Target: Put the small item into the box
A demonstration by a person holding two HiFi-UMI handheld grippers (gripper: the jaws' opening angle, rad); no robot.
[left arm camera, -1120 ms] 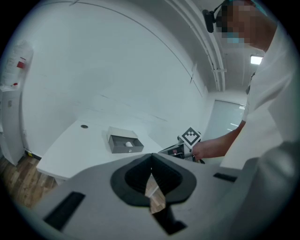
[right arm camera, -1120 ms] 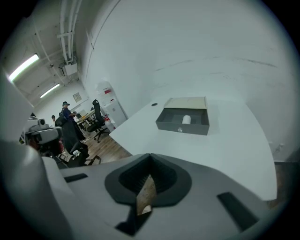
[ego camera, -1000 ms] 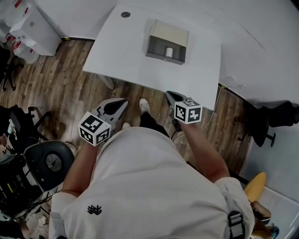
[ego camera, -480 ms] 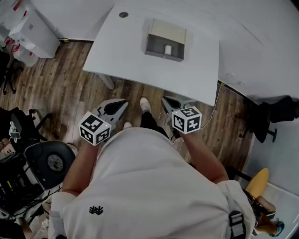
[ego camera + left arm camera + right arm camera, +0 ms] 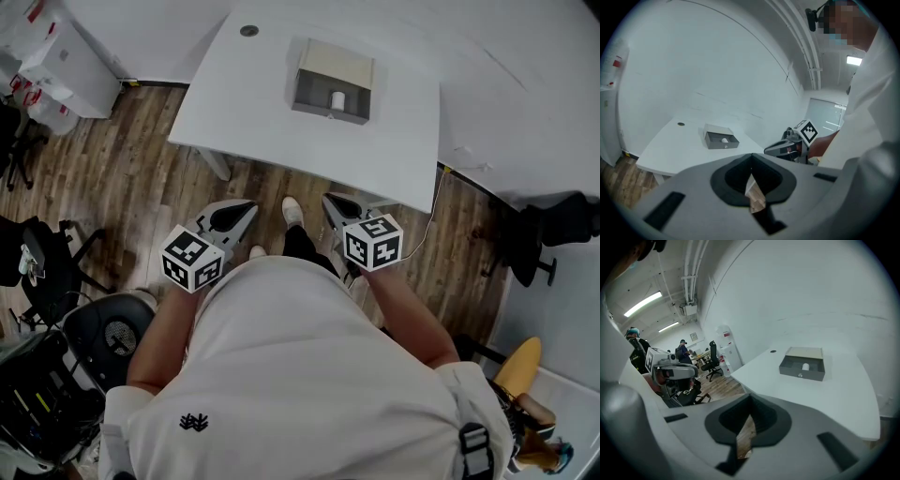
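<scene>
A grey open box (image 5: 333,80) with a beige lid stands on the white table (image 5: 262,112), far from both grippers. A small white item (image 5: 337,99) lies inside it, also seen in the left gripper view (image 5: 724,140) and the right gripper view (image 5: 805,366). My left gripper (image 5: 247,206) and right gripper (image 5: 329,200) are held close to the body, over the wooden floor short of the table's near edge. Both are shut with nothing between the jaws. Each shows in the other's view: the right gripper (image 5: 787,147), the left gripper (image 5: 670,371).
A round cable hole (image 5: 248,30) sits at the table's far left. A white cabinet (image 5: 66,61) stands at the upper left, office chairs (image 5: 108,333) at the left and a black chair (image 5: 539,239) at the right. The person's feet (image 5: 291,214) are on the floor between the grippers.
The right gripper has drifted a little to the left and toward the table. The left gripper has hardly moved. Both stay shut and empty.
</scene>
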